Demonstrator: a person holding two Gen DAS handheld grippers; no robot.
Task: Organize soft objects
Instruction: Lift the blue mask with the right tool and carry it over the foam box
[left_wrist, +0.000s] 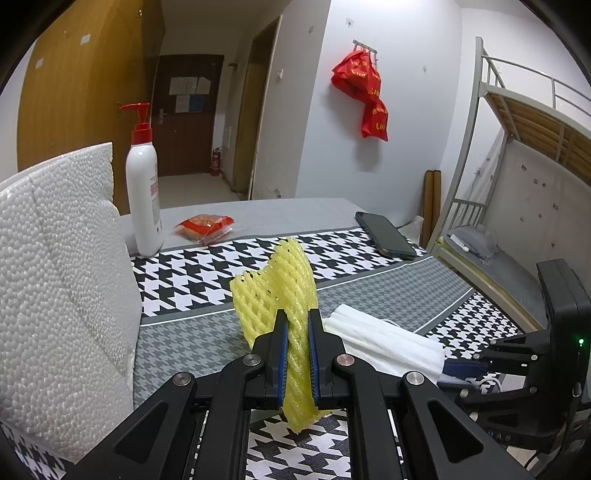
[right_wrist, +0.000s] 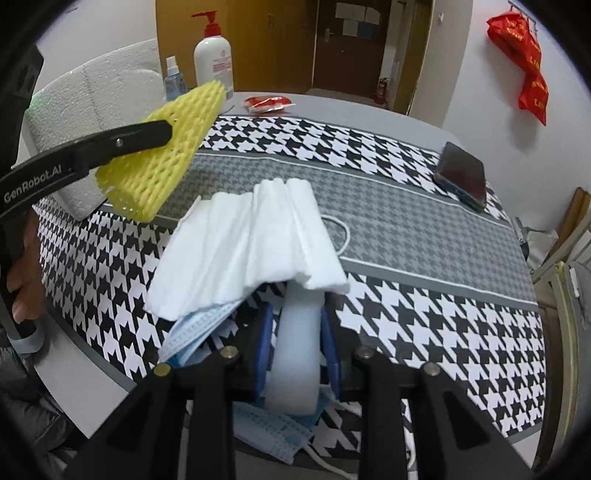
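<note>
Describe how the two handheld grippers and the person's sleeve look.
Both the left gripper and the right gripper are black linkages with silver pivot pins and blue finger pads. The left one carries white "GenRobot.AI" lettering. The sleeve is dark.

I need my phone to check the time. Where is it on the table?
The phone lies flat near the table's far right edge in both views, on the checked cloth, beyond the white pad.

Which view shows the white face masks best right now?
The right wrist view: the white face masks fill its centre, fanned out above the right tongs, with blue masks beneath. The left wrist view shows them only edge-on, at lower right.
</note>
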